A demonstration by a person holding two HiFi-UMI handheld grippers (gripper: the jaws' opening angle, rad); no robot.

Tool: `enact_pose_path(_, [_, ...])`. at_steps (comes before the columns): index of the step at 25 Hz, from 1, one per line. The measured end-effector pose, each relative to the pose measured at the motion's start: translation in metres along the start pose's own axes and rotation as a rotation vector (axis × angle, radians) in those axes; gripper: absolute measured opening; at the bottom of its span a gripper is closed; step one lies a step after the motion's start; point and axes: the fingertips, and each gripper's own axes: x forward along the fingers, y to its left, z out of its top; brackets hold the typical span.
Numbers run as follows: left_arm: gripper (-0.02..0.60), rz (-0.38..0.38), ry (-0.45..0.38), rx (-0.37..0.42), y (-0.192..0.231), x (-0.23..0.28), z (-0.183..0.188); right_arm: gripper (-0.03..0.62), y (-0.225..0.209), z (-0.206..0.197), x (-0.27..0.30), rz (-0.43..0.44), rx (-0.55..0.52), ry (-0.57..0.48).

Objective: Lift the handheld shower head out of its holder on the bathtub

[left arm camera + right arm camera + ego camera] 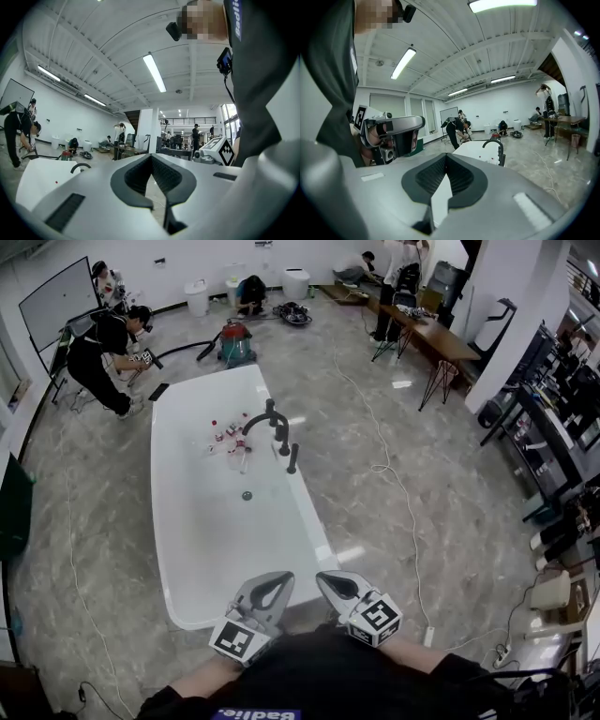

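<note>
left claw (273, 592): closed, nothing in it | right claw (336, 586): closed, nothing in it | both: by the near end of the bathtub (187, 549) | shower head (292, 458): black, on the bathtub rim just beside the faucet (271, 417), well apart from both claws

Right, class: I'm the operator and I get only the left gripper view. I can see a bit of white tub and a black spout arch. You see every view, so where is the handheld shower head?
Observer: The head view shows the handheld shower head at the tub's right rim, beside the black faucet.
Operator: Is either gripper on it?
Observer: No. The left gripper and right gripper are at the near end of the bathtub, well short of it.
Operator: Is the right gripper holding anything?
Observer: No. Its own view shows the jaws together with nothing between them.
</note>
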Motion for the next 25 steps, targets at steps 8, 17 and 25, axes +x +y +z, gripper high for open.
enact_pose_path(8, [0.006, 0.027, 0.011, 0.033, 0.026, 0.038, -0.007, 0.002, -0.04, 0.01, 0.024, 0.029, -0.017, -0.03])
enact_pose_path(17, [0.006, 0.055, 0.036, 0.036, 0.037, 0.089, -0.003, 0.002, -0.09, 0.023, 0.025, 0.064, -0.017, -0.035])
enact_pose_path(25, [0.007, 0.093, 0.067, 0.051, 0.051, 0.123, -0.004, 0.002, -0.123, 0.024, 0.028, 0.096, 0.006, -0.029])
